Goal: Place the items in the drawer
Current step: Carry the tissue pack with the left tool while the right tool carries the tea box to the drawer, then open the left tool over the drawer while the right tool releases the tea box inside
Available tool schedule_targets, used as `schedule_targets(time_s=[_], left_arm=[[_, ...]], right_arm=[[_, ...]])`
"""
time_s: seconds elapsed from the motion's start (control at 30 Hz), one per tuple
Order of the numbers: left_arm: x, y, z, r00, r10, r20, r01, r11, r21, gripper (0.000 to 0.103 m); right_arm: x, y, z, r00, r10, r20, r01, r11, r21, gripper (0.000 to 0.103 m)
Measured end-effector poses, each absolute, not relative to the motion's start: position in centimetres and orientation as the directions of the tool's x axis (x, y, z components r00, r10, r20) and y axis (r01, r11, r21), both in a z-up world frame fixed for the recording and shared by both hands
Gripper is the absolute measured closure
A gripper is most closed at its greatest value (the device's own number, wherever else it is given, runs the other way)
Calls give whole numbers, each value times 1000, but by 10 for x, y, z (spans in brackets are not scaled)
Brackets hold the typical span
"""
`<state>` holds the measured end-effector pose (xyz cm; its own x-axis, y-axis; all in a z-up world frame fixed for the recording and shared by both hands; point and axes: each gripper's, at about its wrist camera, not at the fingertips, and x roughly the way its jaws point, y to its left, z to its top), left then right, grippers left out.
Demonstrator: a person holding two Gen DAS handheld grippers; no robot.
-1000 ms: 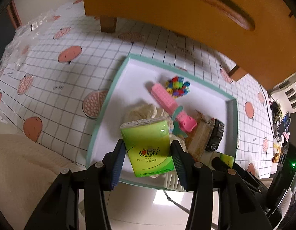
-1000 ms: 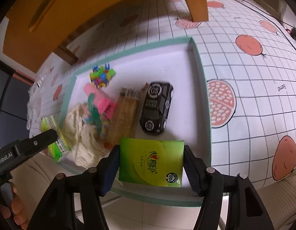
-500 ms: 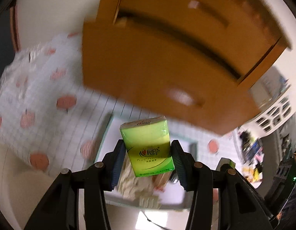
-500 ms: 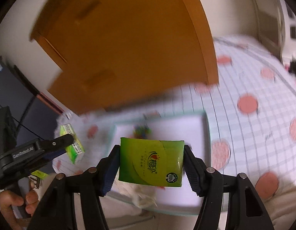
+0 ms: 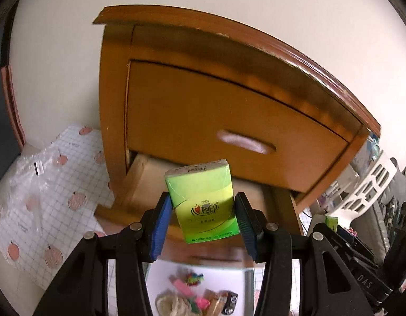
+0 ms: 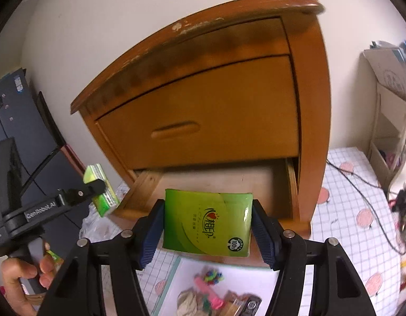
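My left gripper [image 5: 203, 220] is shut on a green tissue pack [image 5: 203, 205], held upright in front of the wooden cabinet. In the right wrist view my right gripper [image 6: 206, 230] is shut on a second, wider green tissue pack [image 6: 206, 222]. The cabinet's lower drawer [image 6: 218, 181] stands pulled open just beyond both packs, its inside bare wood. The upper drawer [image 6: 203, 115] is closed. The left gripper with its pack [image 6: 101, 191] shows at the left of the right wrist view, held by a hand [image 6: 21, 276].
A white tray [image 6: 176, 271] with a teal rim lies on the floor below, holding a toy car [image 5: 230, 299], pink clip [image 6: 208, 288], colourful beads and a yarn ball. A checkered mat [image 6: 360, 210], crumpled plastic bag [image 5: 26, 184] and white shelving [image 5: 360, 184] flank the cabinet.
Both grippers lifted from over the tray to face the cabinet, each still gripping its tissue pack. The open lower drawer now sits directly ahead; the tray has dropped to the bottom of view.
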<state>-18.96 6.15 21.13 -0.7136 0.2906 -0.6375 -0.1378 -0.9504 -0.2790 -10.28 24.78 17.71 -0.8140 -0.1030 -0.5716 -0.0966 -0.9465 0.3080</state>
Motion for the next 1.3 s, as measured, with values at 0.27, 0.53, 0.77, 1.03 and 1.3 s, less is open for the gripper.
schedule_targets(time_s=[0.27,0.53,0.77,1.03,1.3], left_arm=[[-226,71,188,-685,247,-686,-102,-964,-245,53],[-245,73,167,-651,210,-729,-58,-972,-228,52],[-244,77,168,-653,216,-725,-81,-973,-217,45],[-244,81,163,-643,190,-742,-58,-978,-200,33],[-240,81,159,-642,164,-749,-43,-983,-178,21]], right_arm=[[-153,254,163,-764,-51,-643,-135,-962,236,37],[-179,260,137,-702,-34,-711,-176,-960,219,37],[-186,259,124,-675,-42,-737,-170,-963,211,36],[-185,260,117,-663,-30,-748,-180,-964,198,34],[-185,256,119,-663,-15,-748,-185,-965,184,21]])
